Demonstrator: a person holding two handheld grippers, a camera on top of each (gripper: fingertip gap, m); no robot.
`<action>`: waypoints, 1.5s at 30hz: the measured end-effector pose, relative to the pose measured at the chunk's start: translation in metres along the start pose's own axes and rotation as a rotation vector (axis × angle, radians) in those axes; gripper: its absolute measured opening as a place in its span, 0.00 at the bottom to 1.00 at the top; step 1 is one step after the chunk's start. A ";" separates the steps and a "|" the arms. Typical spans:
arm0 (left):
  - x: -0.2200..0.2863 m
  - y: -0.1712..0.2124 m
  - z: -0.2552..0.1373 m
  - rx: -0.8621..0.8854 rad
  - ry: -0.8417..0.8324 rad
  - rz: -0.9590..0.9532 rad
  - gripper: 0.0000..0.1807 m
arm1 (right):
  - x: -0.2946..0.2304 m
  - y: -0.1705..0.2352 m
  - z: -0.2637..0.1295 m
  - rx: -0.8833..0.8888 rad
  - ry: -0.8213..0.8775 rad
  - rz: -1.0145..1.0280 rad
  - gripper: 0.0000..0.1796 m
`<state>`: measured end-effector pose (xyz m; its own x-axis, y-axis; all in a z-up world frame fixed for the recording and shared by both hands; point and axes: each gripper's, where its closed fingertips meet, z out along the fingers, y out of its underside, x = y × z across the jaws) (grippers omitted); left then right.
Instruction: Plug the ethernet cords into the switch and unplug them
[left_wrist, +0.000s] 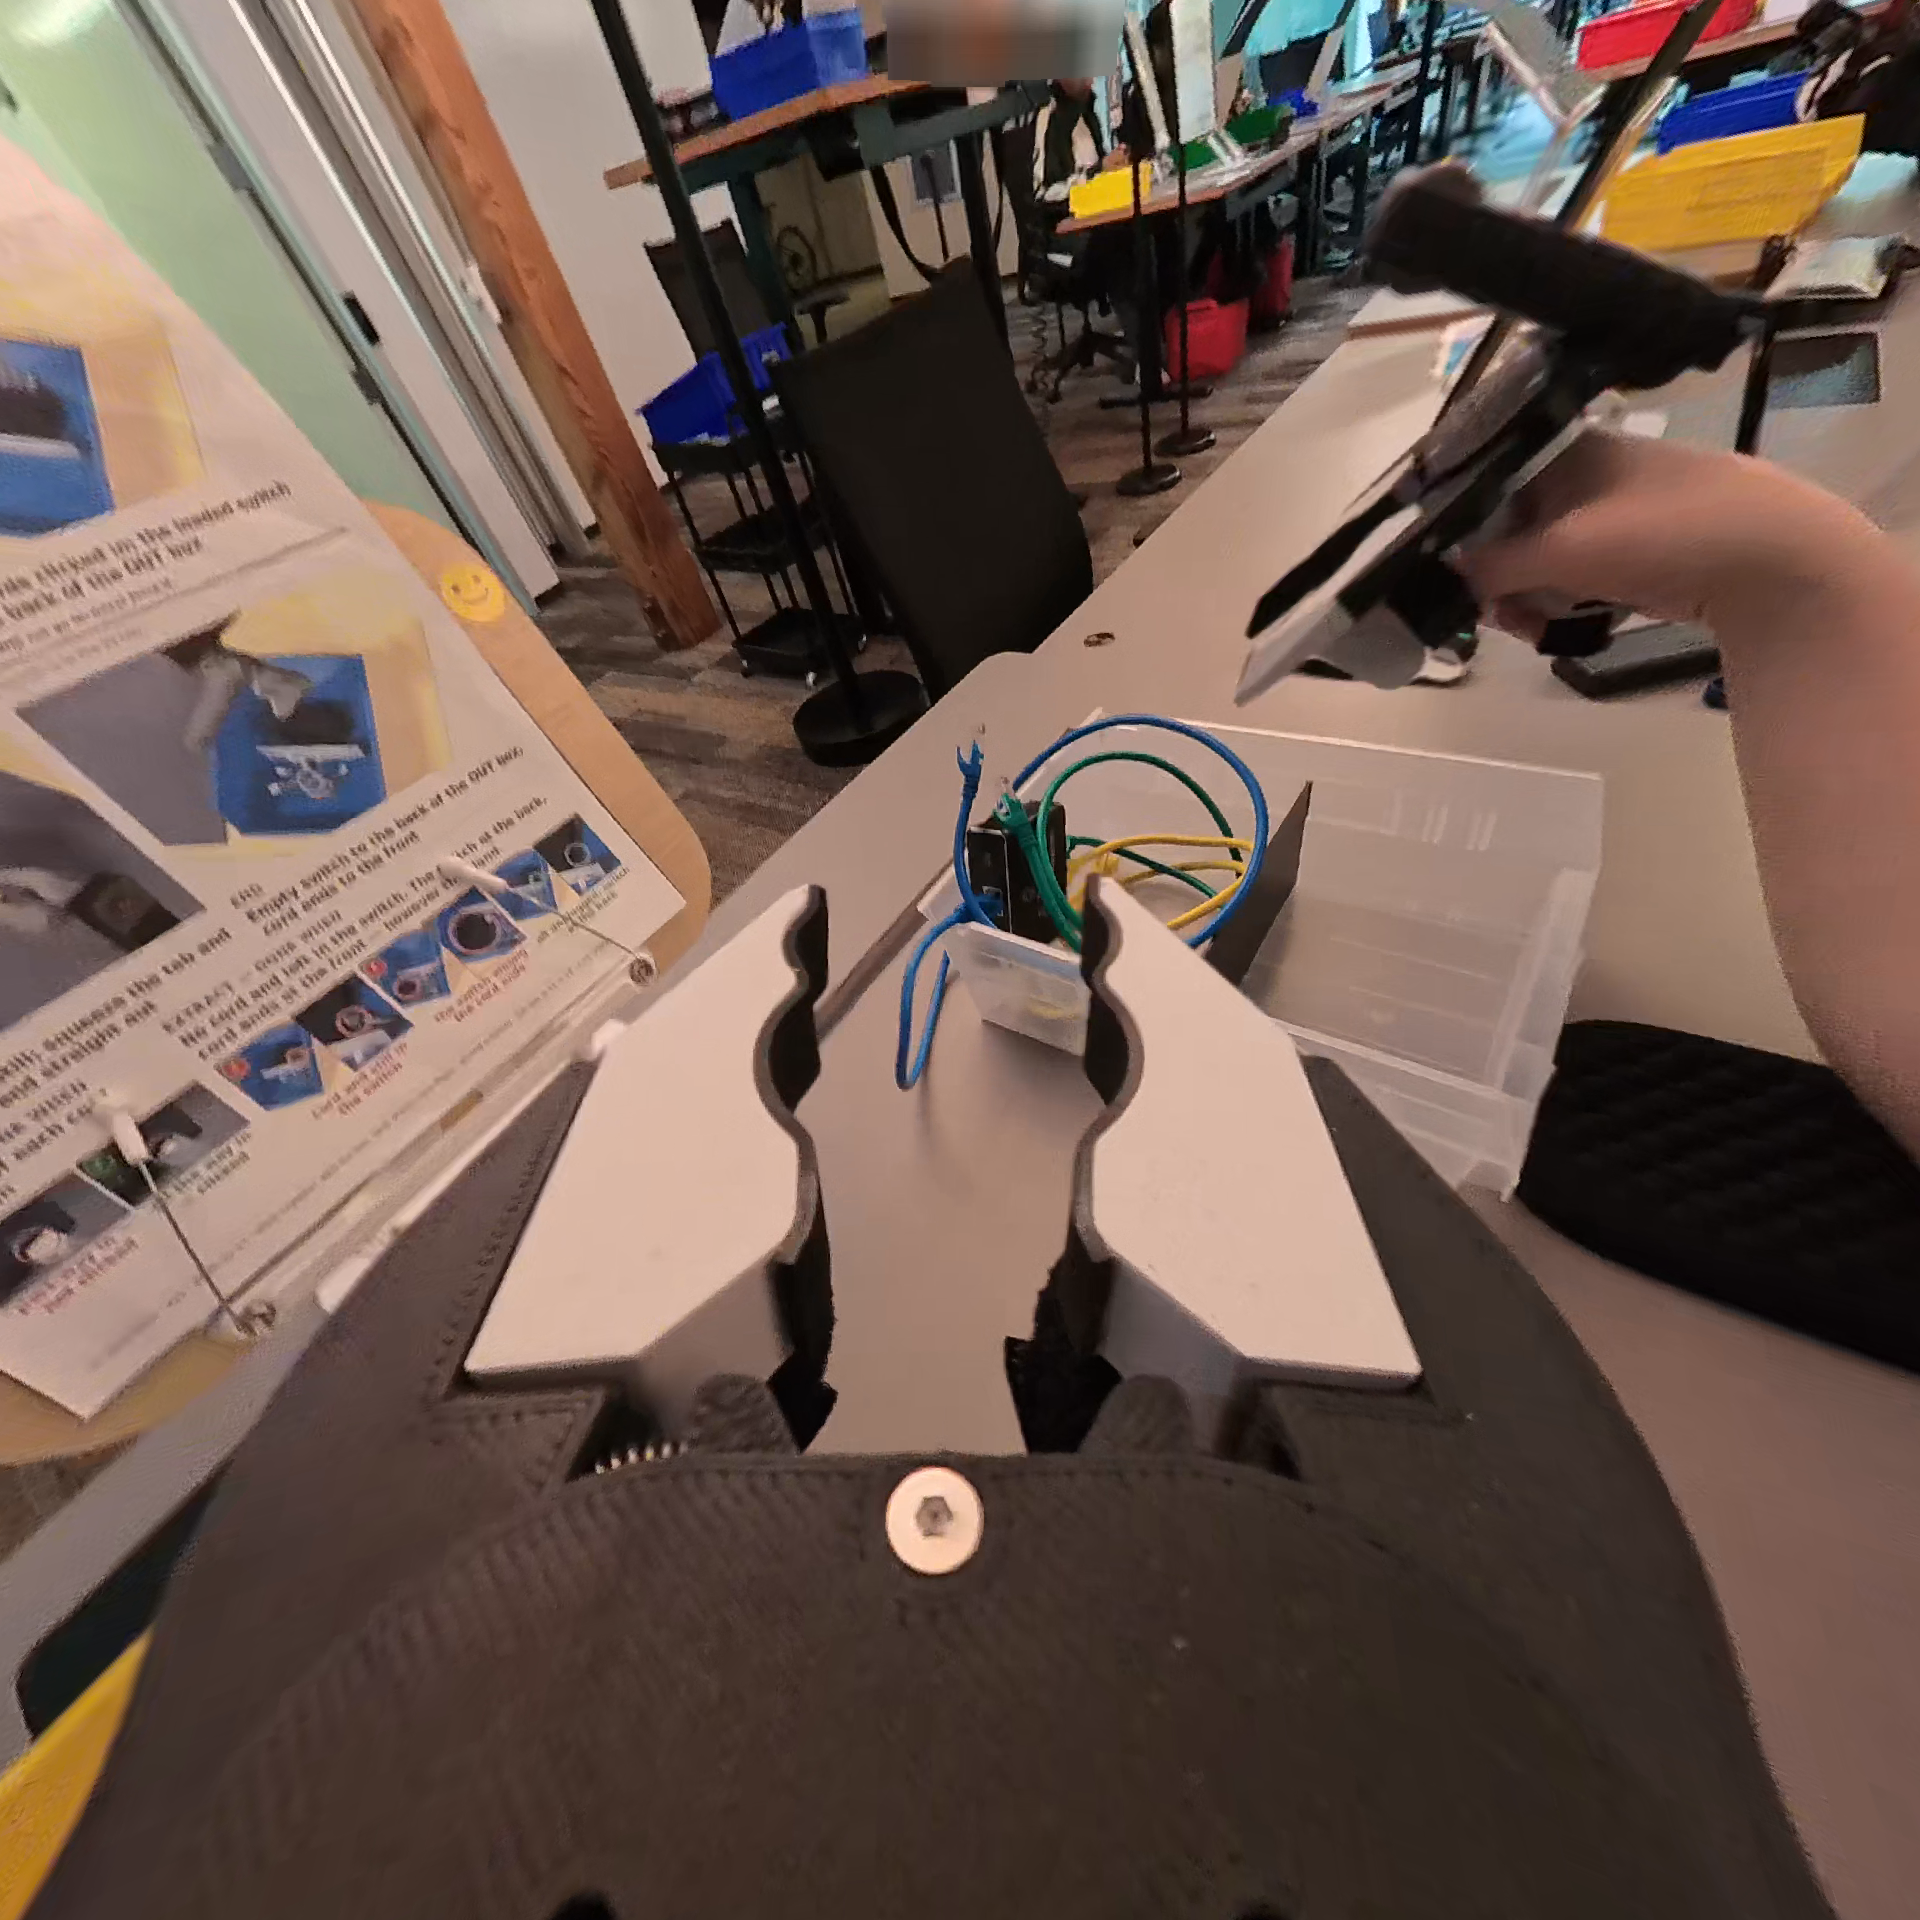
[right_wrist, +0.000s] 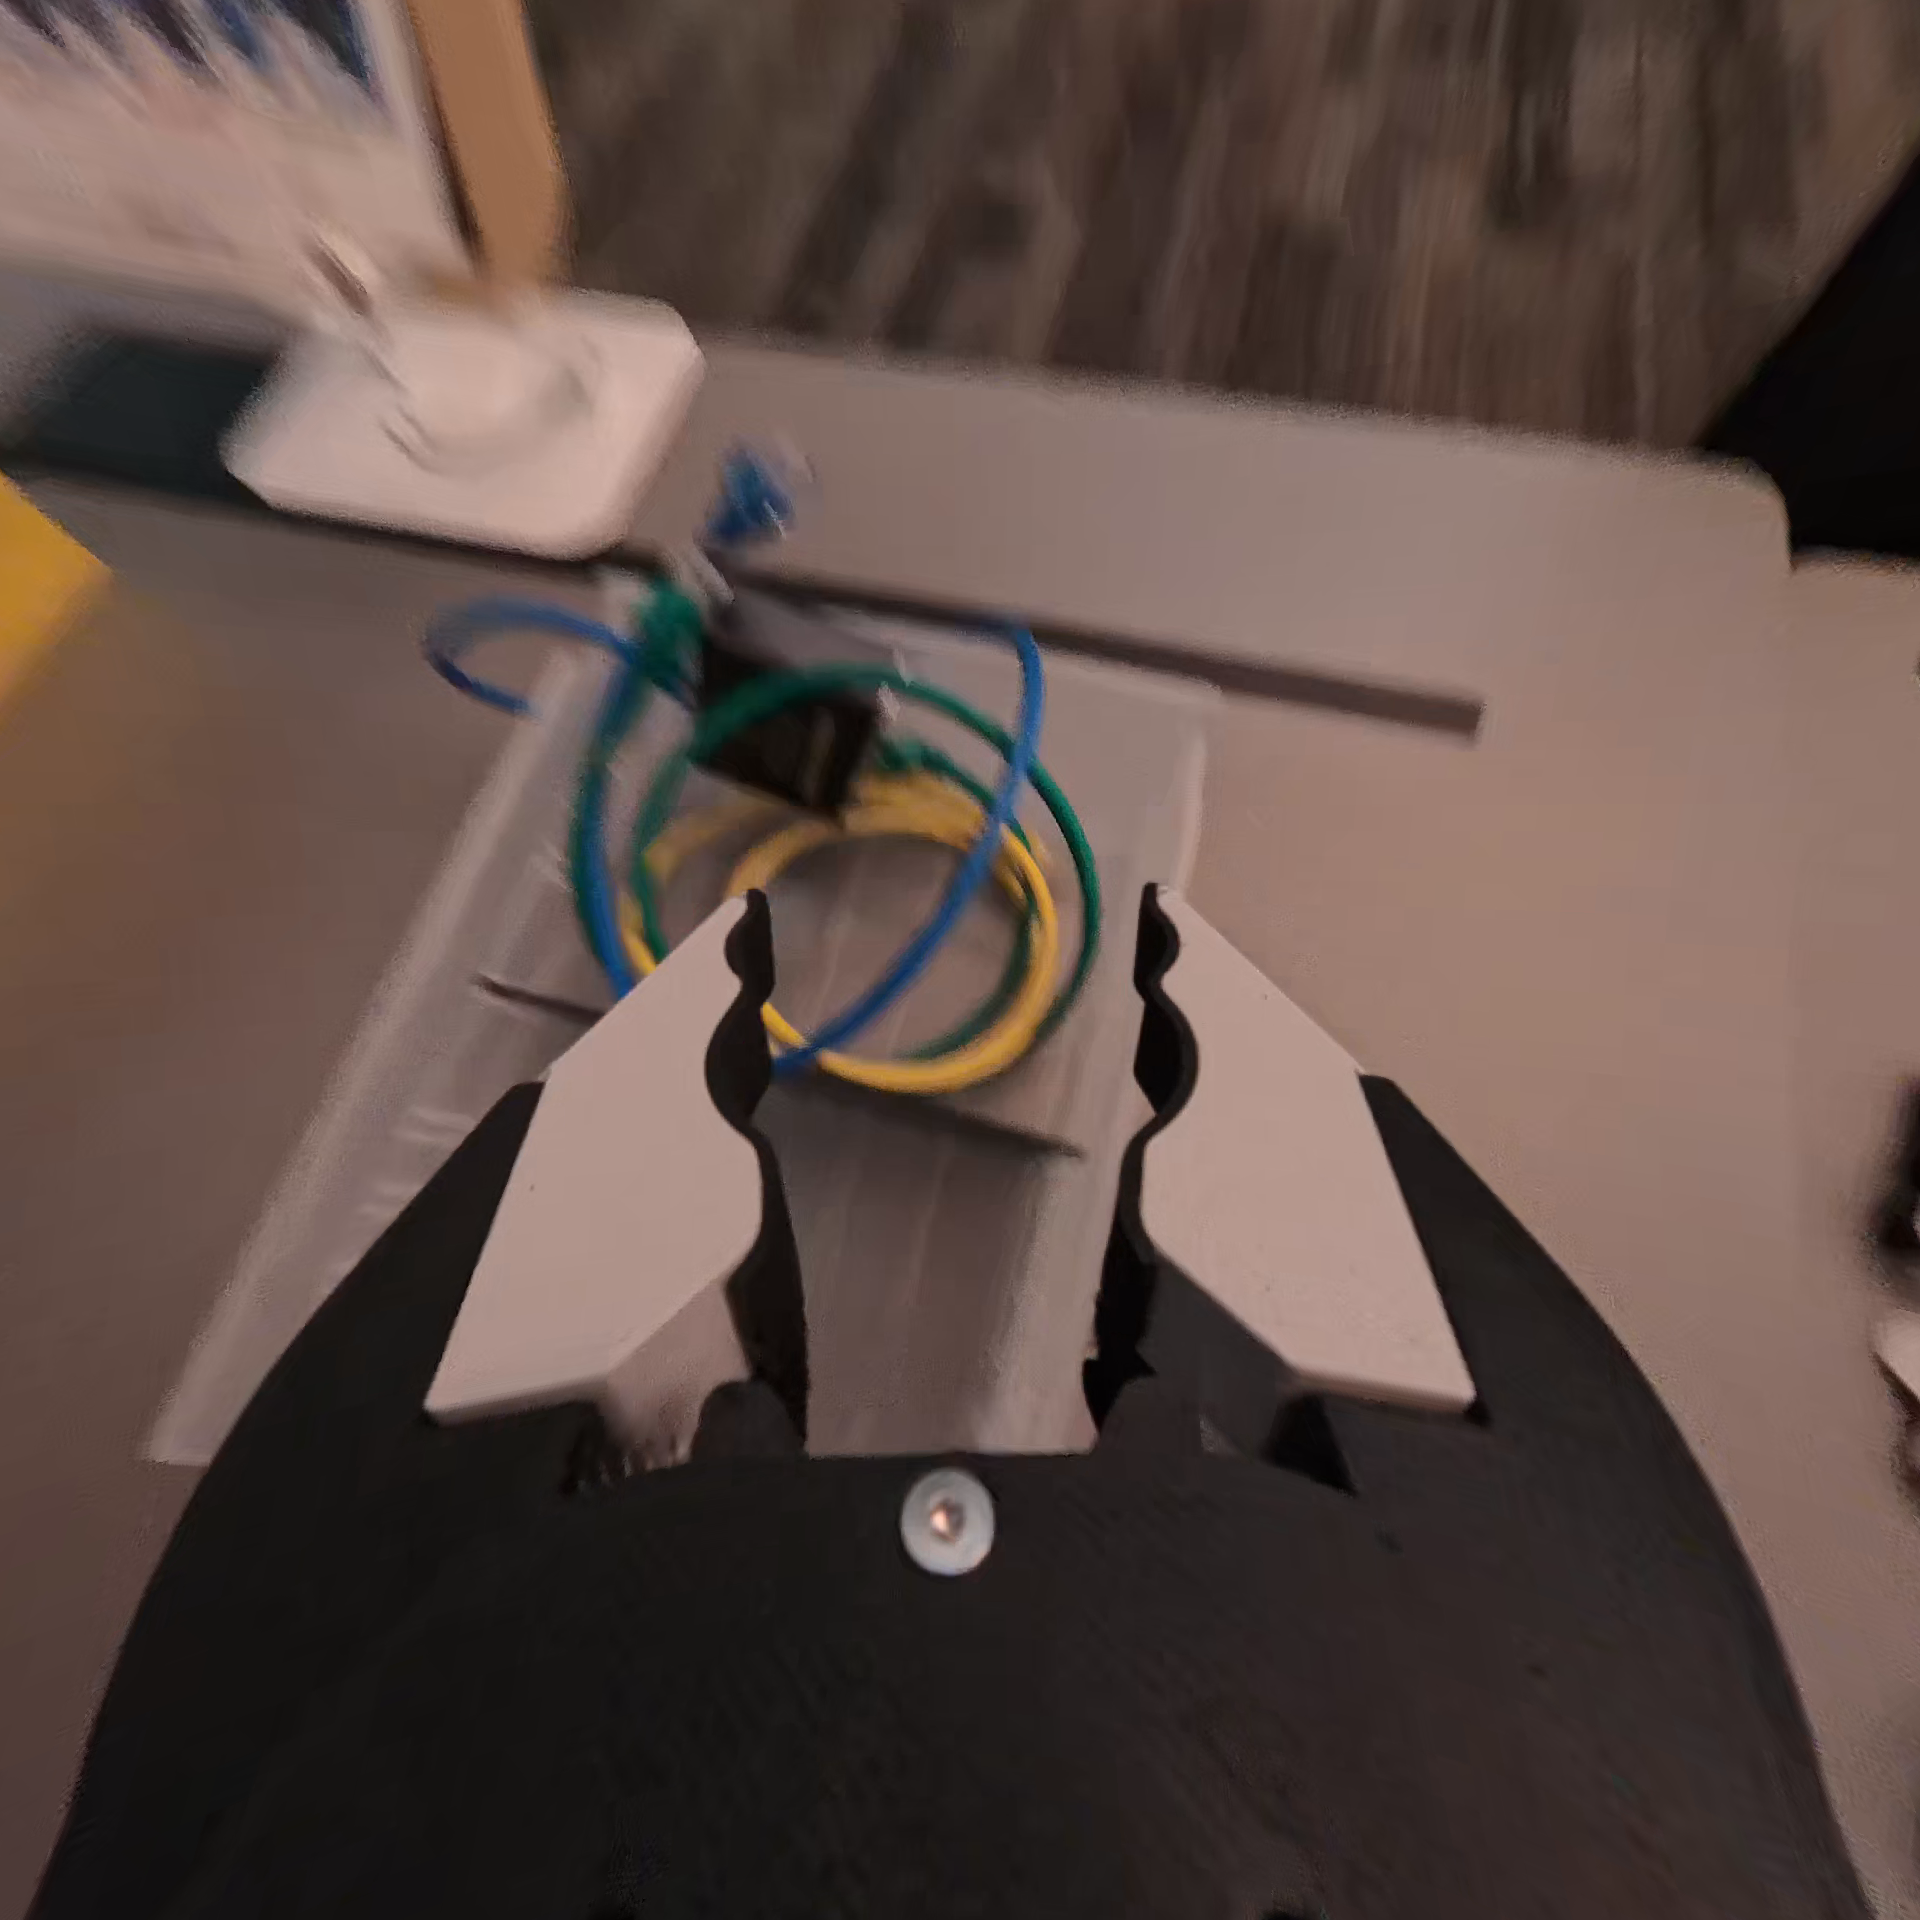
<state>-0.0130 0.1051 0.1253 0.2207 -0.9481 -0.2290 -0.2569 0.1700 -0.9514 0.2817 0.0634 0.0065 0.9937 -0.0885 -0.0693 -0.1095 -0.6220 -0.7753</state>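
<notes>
Left wrist view: the black switch (left_wrist: 1016, 868) stands in a clear bin (left_wrist: 1455, 935) on the grey desk (left_wrist: 914, 1195), just beyond the left tool (left_wrist: 951, 920), whose fingers are spread wide and empty. Right wrist view, blurred: the switch (right_wrist: 795, 753) and looped cords (right_wrist: 883, 914) lie ahead of the right tool (right_wrist: 951, 904), also wide apart, gripping nothing.

A grey counter (left_wrist: 1195, 582) runs toward desks stacked with blue, yellow and red bins (left_wrist: 1725, 177). A wooden post (left_wrist: 540, 312) rises from patterned carpet (left_wrist: 675, 717), beside a black chair (left_wrist: 935, 488).

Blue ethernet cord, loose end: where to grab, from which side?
Grip the blue ethernet cord on its boot just below the clear plug, from above. That end stands upright and free above the black switch, beside the green cord, probably within the open left gripper's reach.
</notes>
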 end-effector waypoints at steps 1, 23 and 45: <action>0.001 0.003 0.000 -0.025 -0.003 -0.021 0.29 | 0.011 0.019 0.007 -0.121 0.068 -0.033 0.39; -0.188 0.237 -0.292 -0.817 -0.897 -0.492 0.43 | 0.015 0.192 0.023 -0.972 -0.124 0.153 0.18; -0.132 0.363 -0.254 -1.176 -0.347 -0.788 0.03 | -0.009 0.200 0.022 -1.078 -0.070 0.190 0.03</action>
<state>-0.3747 0.2239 -0.1374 0.8333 -0.5492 0.0624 -0.5325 -0.8279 -0.1762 0.2514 -0.0430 -0.1613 0.9538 -0.2314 -0.1915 -0.1916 -0.9598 0.2053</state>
